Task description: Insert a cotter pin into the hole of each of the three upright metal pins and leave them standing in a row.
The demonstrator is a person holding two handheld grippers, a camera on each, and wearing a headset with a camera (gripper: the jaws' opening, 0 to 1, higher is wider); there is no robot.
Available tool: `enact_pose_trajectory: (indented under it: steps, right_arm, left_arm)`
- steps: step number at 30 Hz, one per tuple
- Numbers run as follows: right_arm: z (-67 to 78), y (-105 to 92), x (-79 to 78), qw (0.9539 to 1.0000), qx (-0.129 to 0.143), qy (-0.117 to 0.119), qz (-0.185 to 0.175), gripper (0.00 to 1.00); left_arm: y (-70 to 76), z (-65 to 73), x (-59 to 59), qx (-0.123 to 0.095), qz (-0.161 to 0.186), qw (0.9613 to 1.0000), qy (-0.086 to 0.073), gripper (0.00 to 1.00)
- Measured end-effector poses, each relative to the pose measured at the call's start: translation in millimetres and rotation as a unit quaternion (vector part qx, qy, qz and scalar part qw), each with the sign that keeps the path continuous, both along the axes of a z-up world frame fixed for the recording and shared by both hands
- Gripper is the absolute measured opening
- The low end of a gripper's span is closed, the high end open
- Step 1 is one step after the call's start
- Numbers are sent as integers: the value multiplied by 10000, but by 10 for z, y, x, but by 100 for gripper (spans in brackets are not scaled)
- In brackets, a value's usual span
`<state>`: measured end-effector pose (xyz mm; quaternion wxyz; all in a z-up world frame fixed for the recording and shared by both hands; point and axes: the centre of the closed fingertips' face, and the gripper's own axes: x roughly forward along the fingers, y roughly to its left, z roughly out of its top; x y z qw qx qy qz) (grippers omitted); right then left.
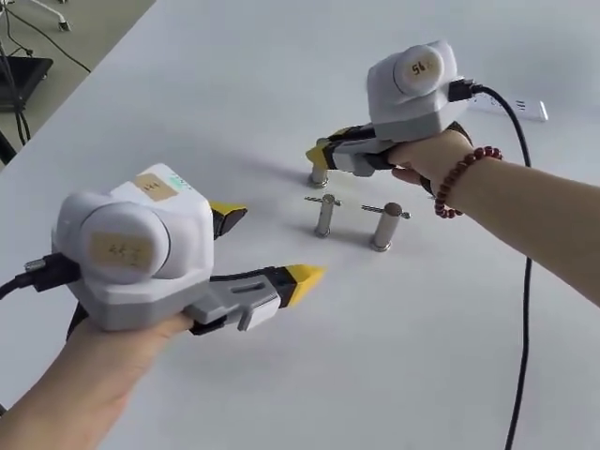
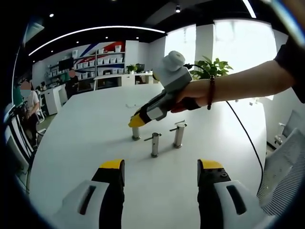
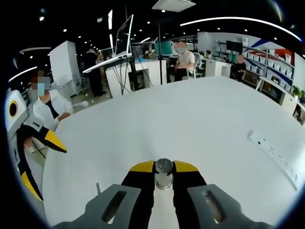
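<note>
Nearest, the left tool (image 1: 267, 243) hovers over the tabletop (image 1: 394, 356) with its jaws wide and empty, while the right tool (image 1: 317, 157) clamps the far pin (image 3: 164, 171), which seems bare. With the middle pin (image 1: 325, 214) and right pin (image 1: 384, 225) each carrying a cotter, the third insertion looks to be in hand. Next, the left tool needs to fetch a cotter and thread it through the steadied pin's hole.

Head view: high, looking down on table (image 1: 281, 75) and pins (image 1: 324, 216).
Left gripper view: low, near, facing pins.
Right gripper view: close on end pin (image 3: 164, 172).
Shared: table, pins.
</note>
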<state>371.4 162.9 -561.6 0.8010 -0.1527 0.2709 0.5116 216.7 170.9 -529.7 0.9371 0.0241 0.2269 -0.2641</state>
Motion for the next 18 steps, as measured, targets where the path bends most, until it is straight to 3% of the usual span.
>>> enact_pose_trajectory:
  steps: [10, 18]
  right_arm:
    - [14, -397, 16, 9998, -76, -50, -204, 8]
    - [18, -790, 26, 9989, -115, -22, -462, 8]
  left_arm:
    - [-92, 75, -11, -15, -50, 10000, -31, 61]
    - [-111, 58, -56, 14, -67, 10000, -10, 61]
